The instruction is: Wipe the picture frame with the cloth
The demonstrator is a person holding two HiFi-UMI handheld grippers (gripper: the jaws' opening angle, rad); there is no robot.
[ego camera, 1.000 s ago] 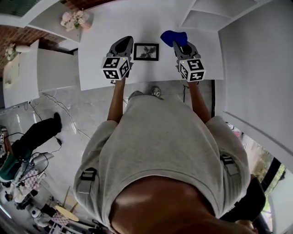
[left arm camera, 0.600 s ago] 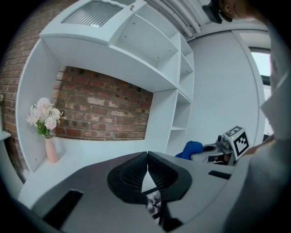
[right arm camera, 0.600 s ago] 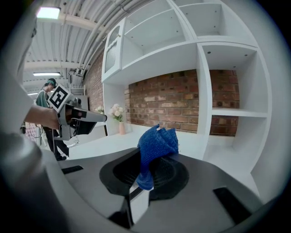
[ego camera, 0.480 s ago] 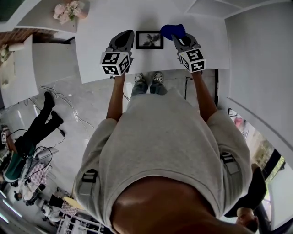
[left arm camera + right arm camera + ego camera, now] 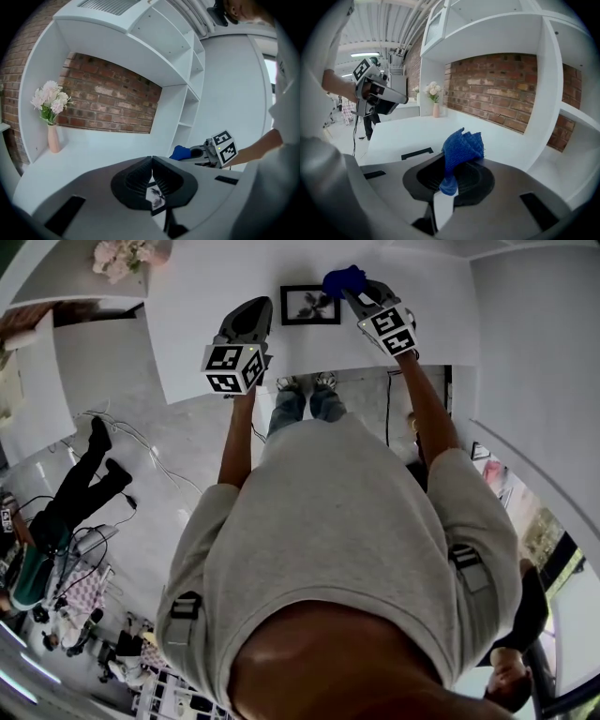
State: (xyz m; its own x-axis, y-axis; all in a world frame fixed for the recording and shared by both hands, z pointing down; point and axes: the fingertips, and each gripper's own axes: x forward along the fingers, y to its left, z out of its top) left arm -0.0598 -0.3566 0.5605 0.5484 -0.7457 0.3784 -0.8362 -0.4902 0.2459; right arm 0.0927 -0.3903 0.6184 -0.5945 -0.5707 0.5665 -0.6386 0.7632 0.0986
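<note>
Right gripper (image 5: pixel 359 292) has pushed forward, jaws clenched on the blue cloth (image 5: pixel 342 279) now at the picture frame (image 5: pixel 307 305) right corner; left gripper (image 5: pixel 255 309) beside it, jaws together, empty.

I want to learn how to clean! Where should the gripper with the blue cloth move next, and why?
Probably lower the right gripper a little and to its left, so the cloth presses on the picture frame. The cloth is clamped in that gripper and sits by the frame's far right corner. The right gripper view shows the frame lying flat, off to the left.
</note>
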